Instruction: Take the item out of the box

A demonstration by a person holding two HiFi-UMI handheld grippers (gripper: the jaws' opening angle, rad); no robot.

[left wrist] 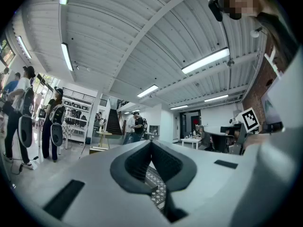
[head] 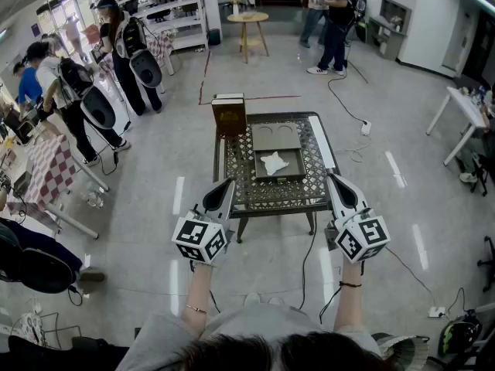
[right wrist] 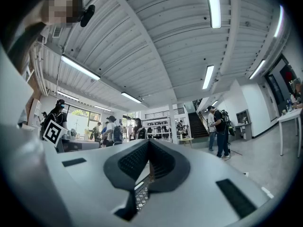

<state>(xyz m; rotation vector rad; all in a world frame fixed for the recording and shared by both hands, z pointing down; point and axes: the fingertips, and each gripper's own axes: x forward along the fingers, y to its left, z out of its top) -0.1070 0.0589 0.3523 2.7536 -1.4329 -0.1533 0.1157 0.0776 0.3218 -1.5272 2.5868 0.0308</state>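
A grey box (head: 276, 151) lies open on the low lattice-top table (head: 255, 195), its lid folded back toward the far side. Inside it rests a crumpled white item (head: 274, 162). In the head view both grippers hang level in front of the table's near edge, short of the box. My left gripper (head: 228, 184) is at the near left corner and its jaws meet at the tips, empty (left wrist: 151, 144). My right gripper (head: 333, 178) is at the near right corner, shut with nothing in it (right wrist: 149, 144).
A brown box (head: 230, 116) stands at the table's far left corner. A long white strip (head: 321, 141) lies along its right edge. Cables (head: 344, 103) run over the floor to the right. People with backpacks (head: 93, 103) stand far left, and a round wooden table (head: 249, 22) stands beyond.
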